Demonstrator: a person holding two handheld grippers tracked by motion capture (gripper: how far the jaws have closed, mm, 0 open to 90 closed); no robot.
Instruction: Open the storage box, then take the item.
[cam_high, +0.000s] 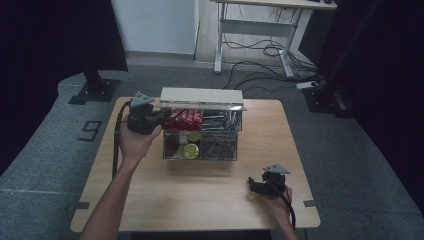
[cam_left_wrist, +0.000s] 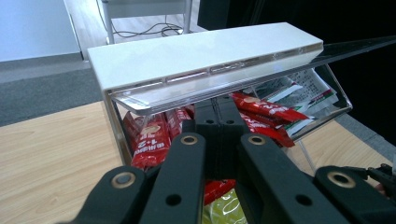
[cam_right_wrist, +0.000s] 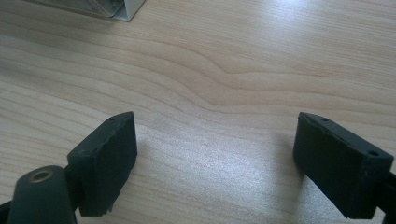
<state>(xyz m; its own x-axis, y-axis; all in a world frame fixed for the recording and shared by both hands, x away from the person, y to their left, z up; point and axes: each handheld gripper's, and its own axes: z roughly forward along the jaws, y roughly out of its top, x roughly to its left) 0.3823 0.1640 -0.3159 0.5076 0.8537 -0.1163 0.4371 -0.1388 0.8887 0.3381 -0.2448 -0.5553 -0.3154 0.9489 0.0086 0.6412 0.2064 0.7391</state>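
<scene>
A clear plastic box (cam_high: 165, 150) stands at the middle of the wooden table (cam_high: 200, 200), its white-topped lid (cam_high: 200, 96) raised and level. Inside lie red packets (cam_high: 184, 119), yellow-green items (cam_high: 190, 150) and silvery packets (cam_high: 220, 142). My left gripper (cam_high: 162, 115) is at the box's left end, shut. In the left gripper view its jaws meet (cam_left_wrist: 217, 105) just under the clear front edge of the lid (cam_left_wrist: 205, 51), above the red packets (cam_left_wrist: 149, 140); whether they touch the lid I cannot tell. My right gripper (cam_high: 254, 186) rests open near the table's front right, with bare wood between its jaws (cam_right_wrist: 215, 158).
A corner of the box (cam_right_wrist: 123, 9) lies far off in the right gripper view. Beyond the table are a desk frame (cam_high: 255, 30) with cables on the floor (cam_high: 265, 55), and black stand bases at the left (cam_high: 95, 90) and right (cam_high: 325, 100).
</scene>
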